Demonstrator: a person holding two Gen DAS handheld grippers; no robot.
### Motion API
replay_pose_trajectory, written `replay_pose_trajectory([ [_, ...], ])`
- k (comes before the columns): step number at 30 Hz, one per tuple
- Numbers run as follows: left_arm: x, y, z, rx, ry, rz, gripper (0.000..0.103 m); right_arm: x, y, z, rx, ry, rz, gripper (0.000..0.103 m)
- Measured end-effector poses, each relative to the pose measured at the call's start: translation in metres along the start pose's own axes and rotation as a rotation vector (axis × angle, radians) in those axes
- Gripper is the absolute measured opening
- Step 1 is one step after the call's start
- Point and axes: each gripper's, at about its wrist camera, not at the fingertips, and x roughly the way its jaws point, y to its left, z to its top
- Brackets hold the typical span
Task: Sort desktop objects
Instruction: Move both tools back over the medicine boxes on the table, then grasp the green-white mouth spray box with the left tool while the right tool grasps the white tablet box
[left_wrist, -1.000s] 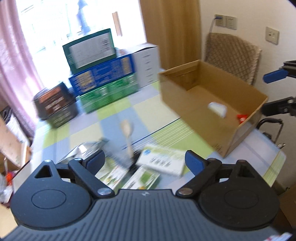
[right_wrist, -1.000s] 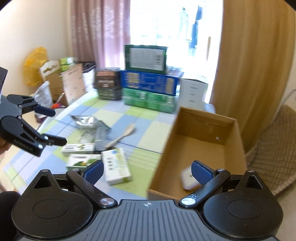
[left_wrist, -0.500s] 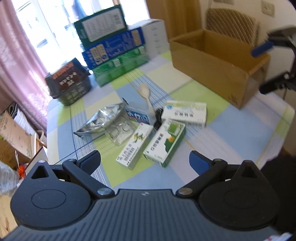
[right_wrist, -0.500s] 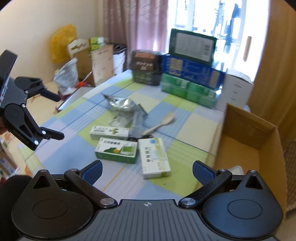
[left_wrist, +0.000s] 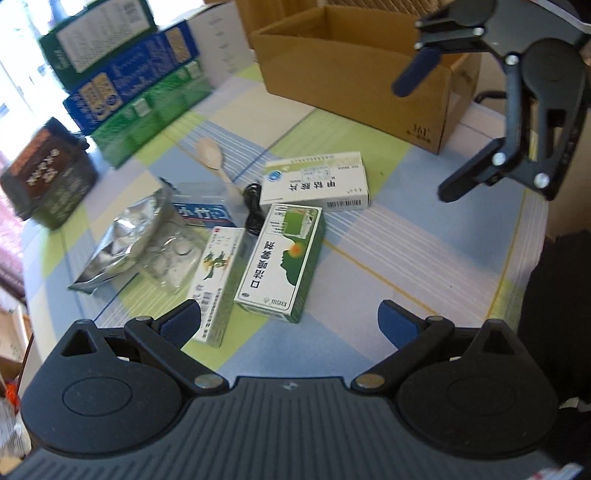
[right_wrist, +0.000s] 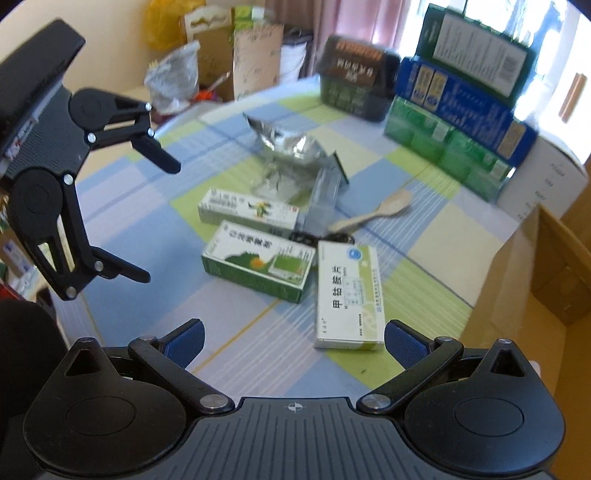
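Left wrist view: the left gripper (left_wrist: 288, 321) hangs released and empty above medicine boxes (left_wrist: 282, 256), a foil pouch (left_wrist: 125, 240) and a spoon (left_wrist: 216, 158) clustered on the checked table (left_wrist: 424, 251). The cardboard box (left_wrist: 354, 74) stands beyond; its contents are hidden.

Right wrist view: the right gripper (right_wrist: 293, 341) is likewise released, empty. Sorting looks barely begun.

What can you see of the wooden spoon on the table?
The wooden spoon is pale, plain wood with an oval bowl and a slim handle. It lies flat on the checked tablecloth, bowl toward the stacked boxes, handle running into the clutter, its end by the black cable and the white medicine box. Neither gripper touches it.
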Motion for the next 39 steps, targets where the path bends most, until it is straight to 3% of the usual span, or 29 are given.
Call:
replay_pose_trajectory([
  [12,0.057,0.023,0.010,0.040,0.013,-0.087,0.100,0.071,-0.025,0.011,-0.010,0.137,0.001,0.101],
  [20,0.085,0.022,0.016,0.093,0.035,-0.120,0.095,0.109,-0.040,0.017,-0.025,0.225,-0.050,0.101],
  [30,0.102,0.026,0.018,0.089,0.047,-0.141,0.090,0.133,-0.049,0.019,-0.016,0.264,-0.043,0.100],
  [32,0.104,0.027,0.019,0.080,0.054,-0.145,0.086,0.135,-0.050,0.020,-0.010,0.266,-0.040,0.097],
  [37,0.106,0.027,0.023,0.067,0.064,-0.144,0.078,0.136,-0.053,0.021,0.021,0.270,-0.030,0.077],
  [38,0.107,0.027,0.023,0.062,0.069,-0.144,0.070,0.134,-0.054,0.021,0.032,0.266,-0.031,0.071],
  [39,0.107,0.027,0.023,0.056,0.077,-0.140,0.060,0.133,-0.054,0.021,0.045,0.265,-0.033,0.070],
])
